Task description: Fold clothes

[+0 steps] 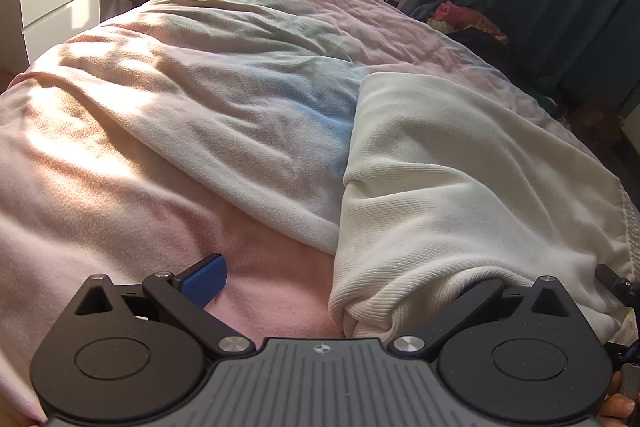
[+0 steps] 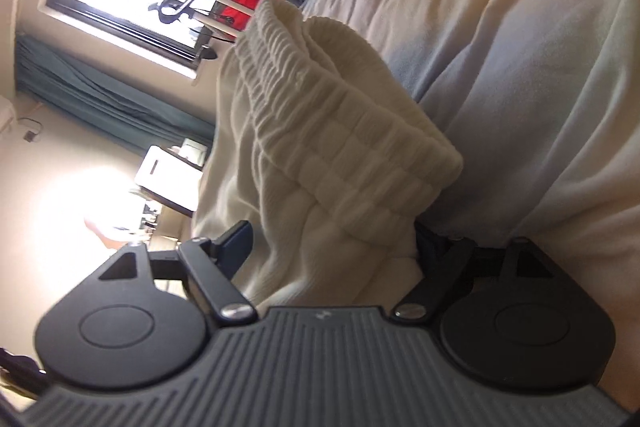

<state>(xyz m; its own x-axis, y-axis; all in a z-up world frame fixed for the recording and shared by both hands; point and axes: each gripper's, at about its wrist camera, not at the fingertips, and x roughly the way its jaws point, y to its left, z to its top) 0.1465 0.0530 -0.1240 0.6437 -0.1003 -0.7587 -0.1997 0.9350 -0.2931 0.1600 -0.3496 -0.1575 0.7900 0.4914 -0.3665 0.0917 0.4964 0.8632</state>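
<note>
Left wrist: cream garment (image 1: 460, 187) lies beside the open pink blanket (image 1: 100, 167).

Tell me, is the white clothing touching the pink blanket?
Touching. The left wrist view shows the white clothing lying flat on the pink blanket, with its folded edge pressed onto the blanket and no gap under it.

The left gripper (image 1: 340, 291) is a matte black two-finger tool on a grey ribbed body marked with a small round emblem. Two flat round black housings with raised discs flank it, linked by black arms on silver screws, with triangular cut-outs. Its fingers (image 1: 206, 277) carry blue ribbed pads. The right gripper (image 2: 332, 247) has the same build, with dark blue pads.
</note>
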